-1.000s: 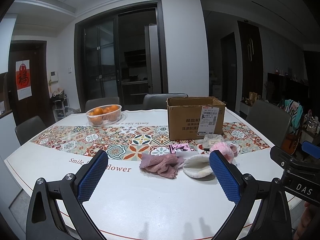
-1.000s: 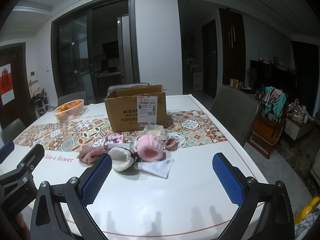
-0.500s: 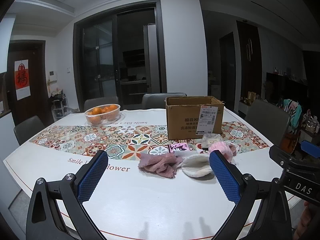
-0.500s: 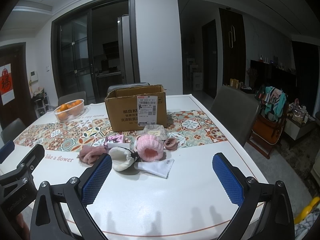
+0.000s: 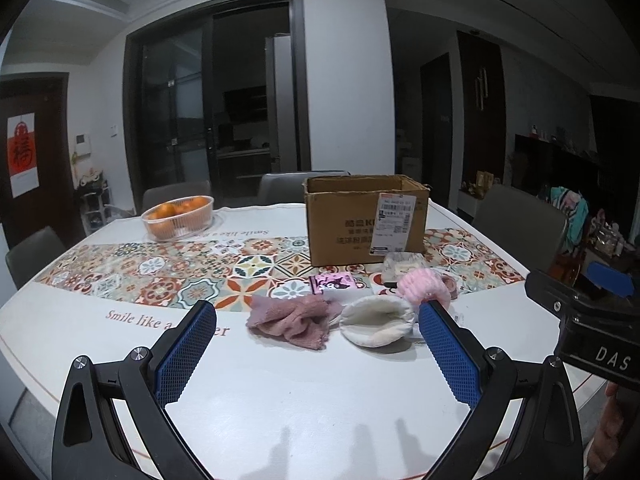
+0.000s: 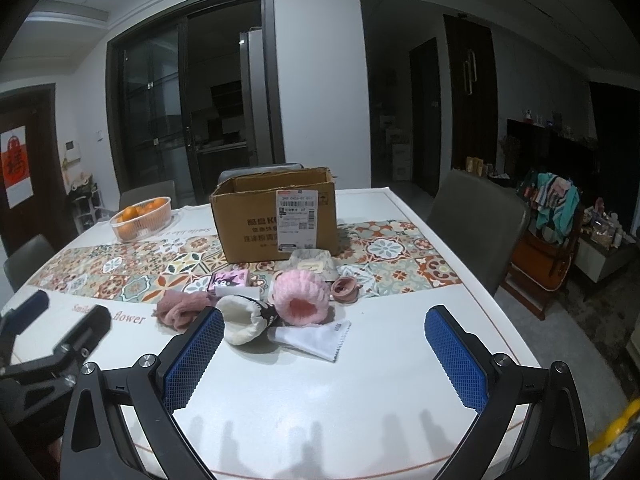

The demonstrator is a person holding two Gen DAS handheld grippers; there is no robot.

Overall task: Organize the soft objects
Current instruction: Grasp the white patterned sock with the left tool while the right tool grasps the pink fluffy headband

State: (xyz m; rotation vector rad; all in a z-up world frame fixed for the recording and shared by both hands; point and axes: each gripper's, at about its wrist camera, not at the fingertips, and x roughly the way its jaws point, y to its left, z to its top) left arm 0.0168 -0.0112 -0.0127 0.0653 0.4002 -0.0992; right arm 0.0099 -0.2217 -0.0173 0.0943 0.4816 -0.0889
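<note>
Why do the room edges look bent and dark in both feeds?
Left wrist view: fisheye curves the table edge, corners vignette black. Right wrist view: same bending, dim room behind the box, finger shadows on the near tabletop; both sharp, no blur.

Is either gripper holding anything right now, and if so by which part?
Nothing is held. The left gripper and right gripper are both open, short of the soft items.

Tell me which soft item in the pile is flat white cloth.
The white cloth at the pile's near edge, lying flat in front of the fluffy pink piece; the others are bunched or puffy.
</note>
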